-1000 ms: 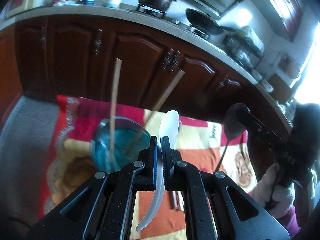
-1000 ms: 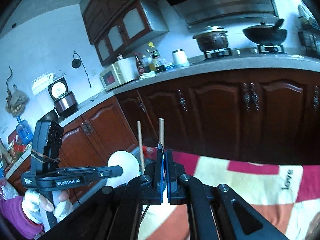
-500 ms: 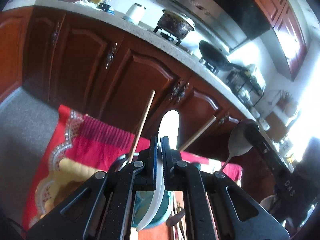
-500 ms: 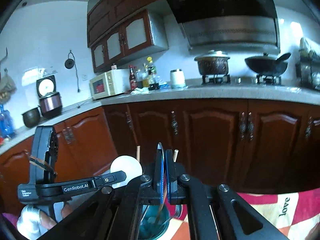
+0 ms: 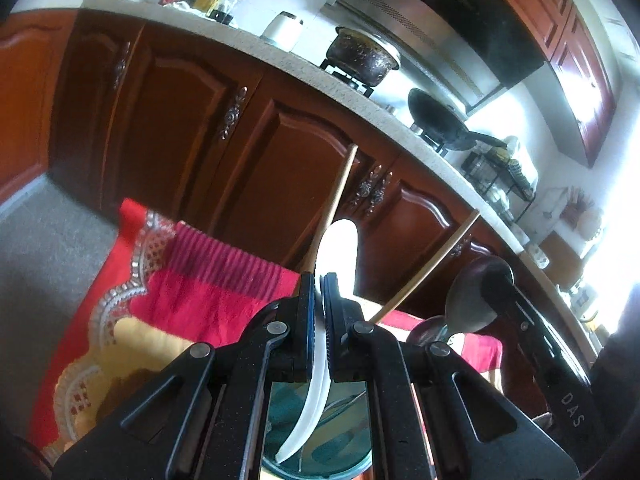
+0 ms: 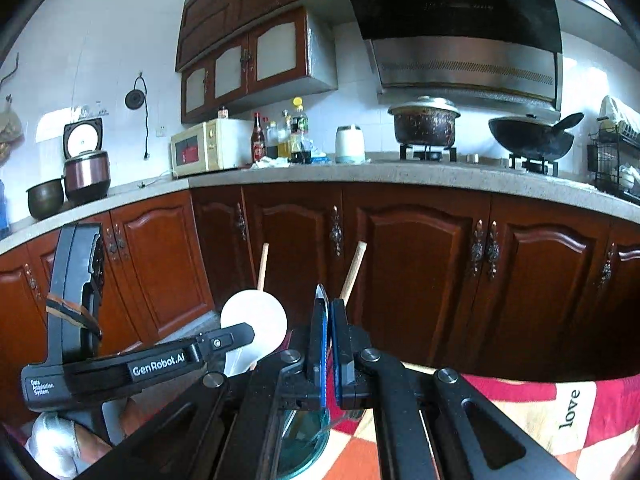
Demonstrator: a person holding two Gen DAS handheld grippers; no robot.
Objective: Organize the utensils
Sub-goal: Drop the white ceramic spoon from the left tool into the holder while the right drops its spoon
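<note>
My left gripper [image 5: 319,280] is shut on a white plastic spoon [image 5: 338,252], bowl up, its handle curving down over a blue-green glass cup [image 5: 320,444]. Two wooden chopsticks [image 5: 336,200] stand in that cup and lean apart. My right gripper [image 6: 327,308] is shut on a metal spoon [image 6: 321,292], seen edge-on; in the left wrist view its dark bowl [image 5: 472,300] shows beside the cup. The cup [image 6: 304,436] sits just below both grippers. The white spoon [image 6: 256,316] and left gripper [image 6: 224,340] show at left in the right wrist view.
The cup stands on a red, yellow and orange cloth [image 5: 192,300] over a table. Dark wooden cabinets [image 6: 420,272] and a counter with a pot [image 6: 424,124], wok [image 6: 528,136] and microwave [image 6: 204,148] lie behind. Grey floor [image 5: 44,232] is at left.
Both grippers have tilted up and come in over the cup, each still holding its spoon. The cup now lies under the fingers instead of ahead of them.
</note>
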